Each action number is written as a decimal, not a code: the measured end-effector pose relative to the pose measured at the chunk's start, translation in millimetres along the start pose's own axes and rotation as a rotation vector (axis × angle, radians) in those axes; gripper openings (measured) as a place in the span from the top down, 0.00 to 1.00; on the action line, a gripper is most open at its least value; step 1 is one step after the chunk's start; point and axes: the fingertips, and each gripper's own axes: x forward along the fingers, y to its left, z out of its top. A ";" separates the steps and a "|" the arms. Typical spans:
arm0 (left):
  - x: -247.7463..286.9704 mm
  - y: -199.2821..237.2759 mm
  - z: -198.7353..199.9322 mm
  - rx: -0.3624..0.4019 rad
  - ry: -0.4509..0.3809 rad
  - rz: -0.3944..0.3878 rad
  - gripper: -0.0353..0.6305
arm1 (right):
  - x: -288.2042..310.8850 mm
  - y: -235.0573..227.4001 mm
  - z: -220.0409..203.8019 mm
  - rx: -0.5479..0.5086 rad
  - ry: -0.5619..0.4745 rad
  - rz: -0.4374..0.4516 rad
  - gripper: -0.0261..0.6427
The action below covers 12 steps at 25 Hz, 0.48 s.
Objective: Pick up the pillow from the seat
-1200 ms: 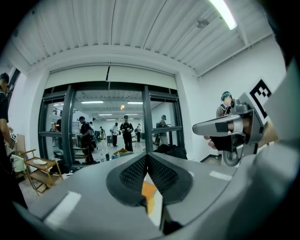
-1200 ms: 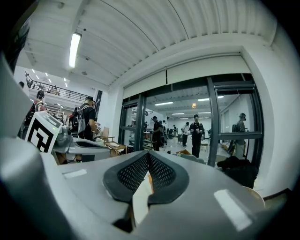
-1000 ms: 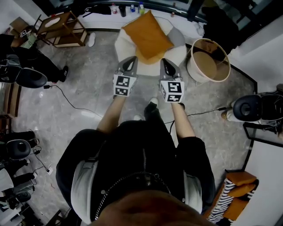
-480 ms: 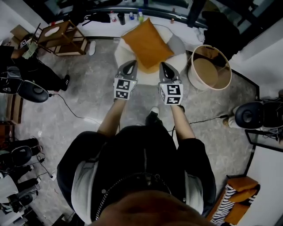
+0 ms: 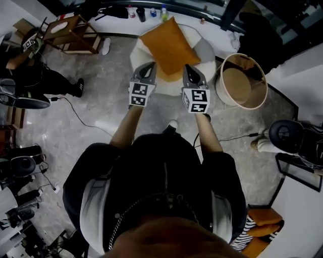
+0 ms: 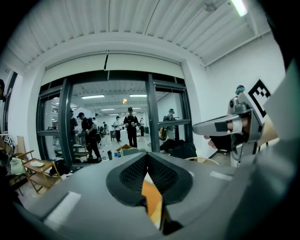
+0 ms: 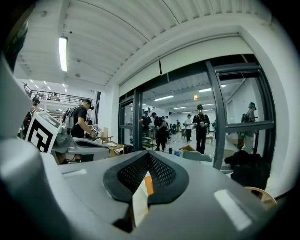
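An orange pillow (image 5: 169,46) lies tilted on a round white seat (image 5: 204,58) at the top middle of the head view. My left gripper (image 5: 149,66) hangs over the seat's front left edge, just short of the pillow, jaws shut and empty. My right gripper (image 5: 187,68) is level with it near the pillow's front corner, also shut on nothing. In the left gripper view, a strip of orange pillow (image 6: 152,199) shows below the closed jaws, and the right gripper (image 6: 225,126) appears alongside. The right gripper view shows a sliver of orange pillow (image 7: 148,185) under its closed jaws.
A round beige tub (image 5: 241,80) stands just right of the seat. A wooden folding stand (image 5: 70,33) is at the back left. Bottles (image 5: 151,11) line the glass wall behind. A cable (image 5: 75,113) crosses the floor on the left. A black stool (image 5: 287,136) stands at right.
The person has stepped a little closer, so both grippers now sit nearer the pillow's front edge. Both jaws stayed shut and side by side.
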 end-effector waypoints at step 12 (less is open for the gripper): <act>38.8 17.5 -19.5 -0.020 0.057 0.081 0.94 | 47.1 -38.0 -16.0 -0.002 0.036 0.078 0.96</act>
